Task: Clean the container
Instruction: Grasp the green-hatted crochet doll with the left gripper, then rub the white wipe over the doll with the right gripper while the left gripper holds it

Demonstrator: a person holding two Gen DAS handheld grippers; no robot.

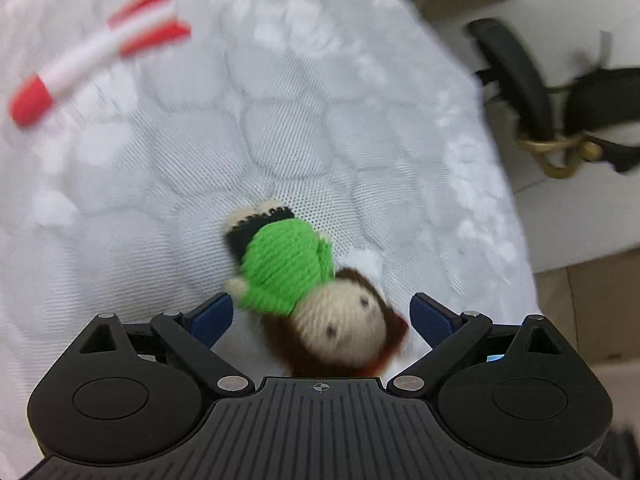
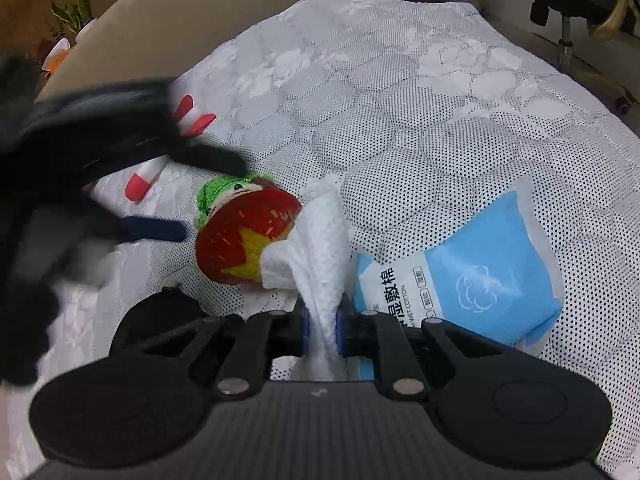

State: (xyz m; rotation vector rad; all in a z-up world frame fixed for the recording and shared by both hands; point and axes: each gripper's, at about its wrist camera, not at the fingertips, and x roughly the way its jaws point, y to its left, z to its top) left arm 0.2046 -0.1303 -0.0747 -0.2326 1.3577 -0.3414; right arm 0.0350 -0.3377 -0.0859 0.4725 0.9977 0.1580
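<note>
Just ahead of open left gripper (image 1: 322, 316), knitted doll (image 1: 308, 284), unheld.

Left gripper (image 2: 168, 200) smeared by motion blur in right wrist view, hiding middle of red-and-white toy (image 2: 160, 160). Knitted doll (image 1: 316, 292) softly blurred, head partly hidden below gripper body.

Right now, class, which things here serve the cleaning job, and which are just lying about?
In the job:
- white wipe, clamped in the right tool
- knitted doll with a red hat, between the open left tool fingers
- wet cotton pack

Lying about:
- red-and-white toy rocket
- black chair
- quilted white cover
</note>
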